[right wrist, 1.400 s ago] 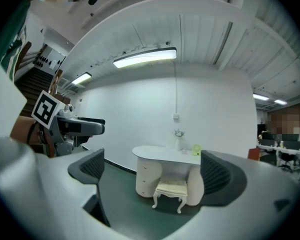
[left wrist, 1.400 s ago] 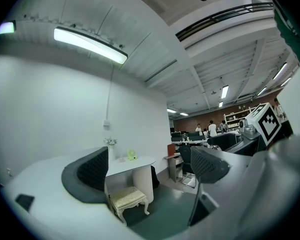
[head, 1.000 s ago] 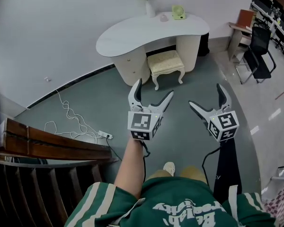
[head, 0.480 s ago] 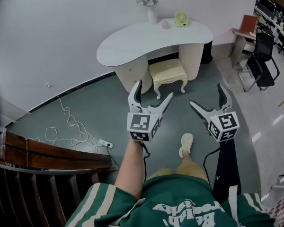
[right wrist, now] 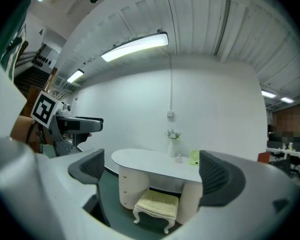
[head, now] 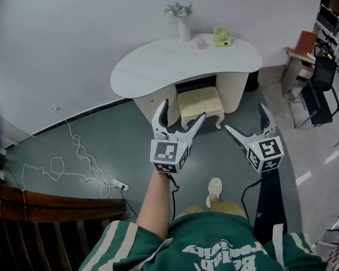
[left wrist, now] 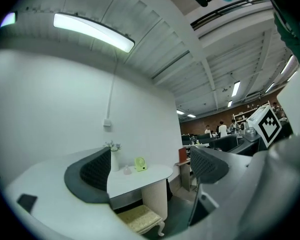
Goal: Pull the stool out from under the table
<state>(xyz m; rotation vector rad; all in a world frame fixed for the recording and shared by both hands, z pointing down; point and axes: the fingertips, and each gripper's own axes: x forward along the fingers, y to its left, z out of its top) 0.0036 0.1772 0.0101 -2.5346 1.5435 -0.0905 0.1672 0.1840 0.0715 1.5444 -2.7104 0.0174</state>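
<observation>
A cream stool (head: 199,101) with a padded seat and curved white legs stands half under a white kidney-shaped table (head: 158,65) against the wall. My left gripper (head: 183,110) is held in the air short of the stool, open and empty. My right gripper (head: 246,117) hovers to its right, also open and empty. In the left gripper view the stool (left wrist: 140,218) shows low between the wide-apart jaws of the left gripper (left wrist: 150,169), under the table (left wrist: 140,178). The right gripper view frames the stool (right wrist: 157,204) and table (right wrist: 155,163) between the spread jaws of the right gripper (right wrist: 150,174).
On the table stand a vase of flowers (head: 182,18), a green fan (head: 221,35) and a small pink item (head: 201,43). A white cable with a power strip (head: 73,168) lies on the floor at left. Chairs (head: 322,89) stand at right, a wooden railing (head: 56,210) at lower left.
The person has stepped toward the table, so table and stool sit nearer the grippers in view. Both grippers stay open and hold nothing.
</observation>
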